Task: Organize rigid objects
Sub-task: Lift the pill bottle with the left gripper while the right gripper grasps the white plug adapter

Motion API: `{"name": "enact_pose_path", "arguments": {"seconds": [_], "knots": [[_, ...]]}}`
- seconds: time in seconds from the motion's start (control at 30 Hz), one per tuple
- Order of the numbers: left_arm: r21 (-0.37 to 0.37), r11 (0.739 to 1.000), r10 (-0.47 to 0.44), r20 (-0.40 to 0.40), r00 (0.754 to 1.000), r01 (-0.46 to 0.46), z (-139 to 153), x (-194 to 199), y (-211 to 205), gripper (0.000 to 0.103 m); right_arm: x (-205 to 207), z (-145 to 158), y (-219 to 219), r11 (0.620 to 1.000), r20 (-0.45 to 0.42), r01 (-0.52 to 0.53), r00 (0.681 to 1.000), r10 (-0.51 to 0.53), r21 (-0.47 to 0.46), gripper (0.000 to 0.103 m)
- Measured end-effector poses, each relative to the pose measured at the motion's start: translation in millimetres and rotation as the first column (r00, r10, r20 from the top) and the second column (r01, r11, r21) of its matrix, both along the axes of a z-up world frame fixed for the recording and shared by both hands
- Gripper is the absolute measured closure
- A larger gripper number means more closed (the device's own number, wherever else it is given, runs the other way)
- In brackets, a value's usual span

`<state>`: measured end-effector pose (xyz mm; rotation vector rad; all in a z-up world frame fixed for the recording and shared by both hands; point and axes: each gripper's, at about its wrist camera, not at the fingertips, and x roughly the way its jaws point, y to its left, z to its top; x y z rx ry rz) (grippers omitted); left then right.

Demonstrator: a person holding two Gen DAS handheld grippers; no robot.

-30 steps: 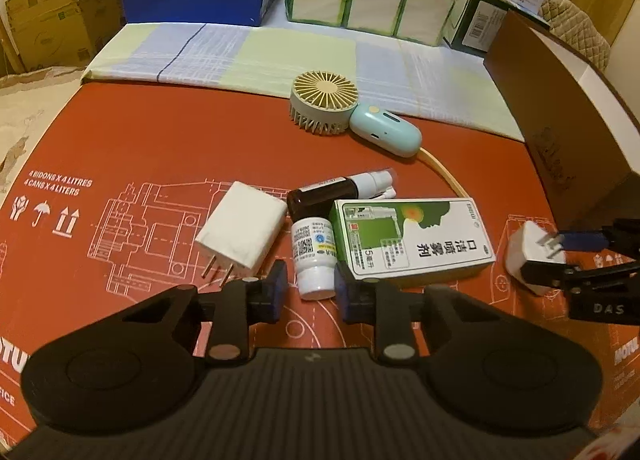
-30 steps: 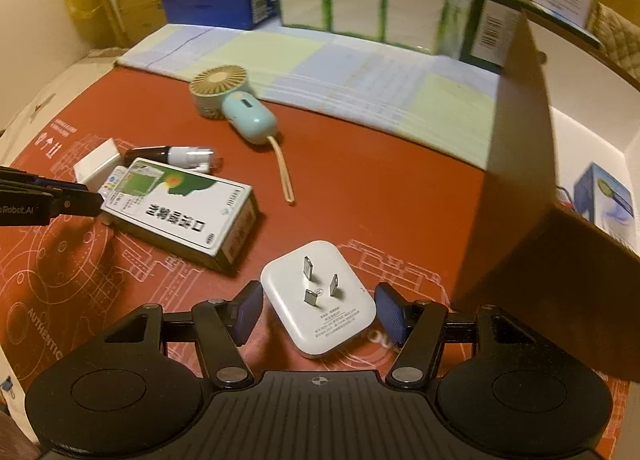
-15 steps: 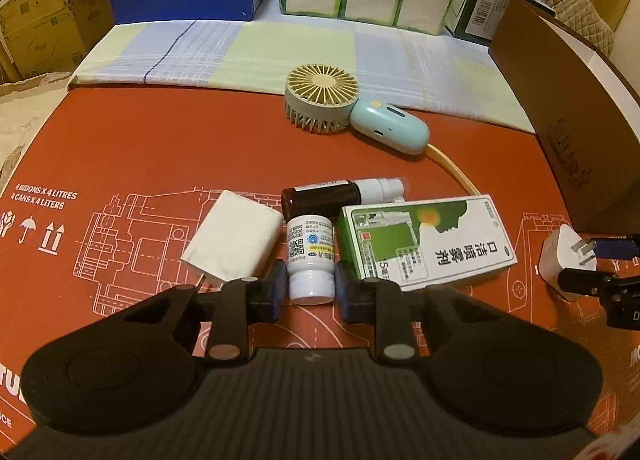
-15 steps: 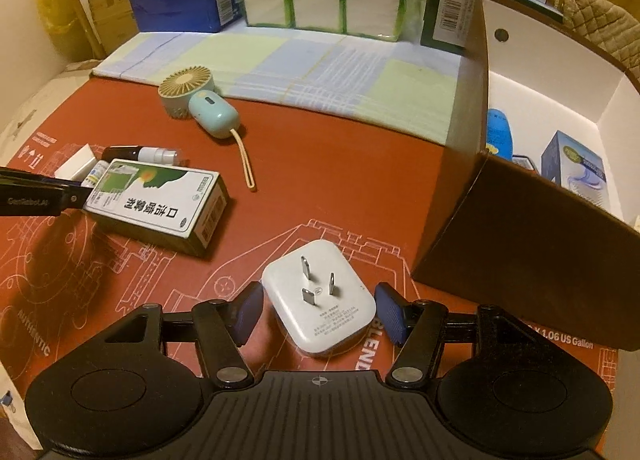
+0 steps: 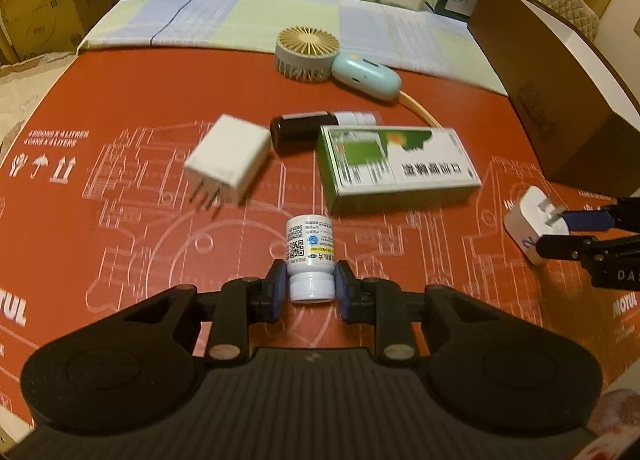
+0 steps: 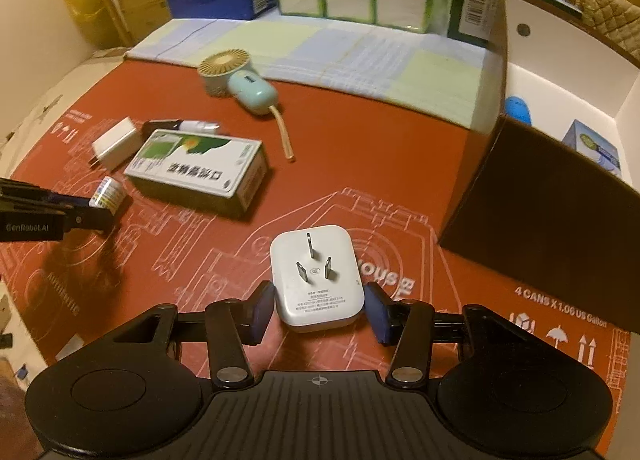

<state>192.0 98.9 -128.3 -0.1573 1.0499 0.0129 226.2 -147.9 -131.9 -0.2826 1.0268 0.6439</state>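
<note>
Left hand-held gripper (image 5: 310,294) clamped on the small white pill bottle (image 5: 309,256), just clear of the clutter ahead. Right hand-held gripper (image 6: 319,310) just been closing around the white plug adapter (image 6: 316,280), pads hard up against its sides (contact too close to call). Brown box (image 6: 560,196) to the right already holding a few items. Left to sort: charger cube (image 5: 230,162), green carton (image 5: 396,164), dark spray bottle (image 5: 304,130), mini fan (image 5: 308,54).

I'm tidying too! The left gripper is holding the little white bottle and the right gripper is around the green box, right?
Not quite. The left gripper does hold the little white bottle, but the right gripper is around the white plug adapter, as the right wrist view shows. The green box lies untouched.
</note>
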Motion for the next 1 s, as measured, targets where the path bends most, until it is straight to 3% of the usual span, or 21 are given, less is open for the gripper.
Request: {"name": "enact_pose_path", "arguments": {"seconds": [0.1, 0.27, 0.37, 0.6, 0.73, 1.0], "knots": [[-0.001, 1.0, 0.004, -0.004, 1.0, -0.004, 0.1, -2.0, -1.4, 0.081, -0.5, -1.4, 0.7, 1.0, -0.02, -0.013, 1.0, 0.014, 0.016, 0.056], [0.004, 1.0, 0.005, 0.0, 1.0, -0.005, -0.1, 2.3, -5.0, 0.08, 6.4, -6.7, 3.9, 1.0, -0.029, 0.001, 1.0, 0.0, 0.012, 0.044], [0.018, 1.0, 0.0, -0.003, 1.0, 0.0, -1.9, 6.6, -9.2, 0.079, 9.1, -8.4, 7.6, 1.0, -0.021, -0.014, 1.0, 0.015, 0.012, 0.043], [0.037, 0.999, -0.006, -0.012, 1.0, 0.007, -5.4, 12.7, -14.0, 0.08, 13.7, -11.9, 15.9, 0.999, 0.003, -0.036, 0.999, 0.036, 0.017, 0.044], [0.046, 0.999, -0.006, -0.015, 1.0, 0.007, -5.4, 14.4, -16.2, 0.081, 14.9, -17.0, 17.5, 0.999, -0.013, -0.038, 0.999, 0.038, 0.005, 0.056], [0.046, 0.999, -0.009, -0.019, 1.0, 0.01, -5.1, 14.1, -18.7, 0.081, 13.4, -16.9, 16.8, 0.999, -0.01, -0.04, 0.999, 0.04, 0.002, 0.057]]}}
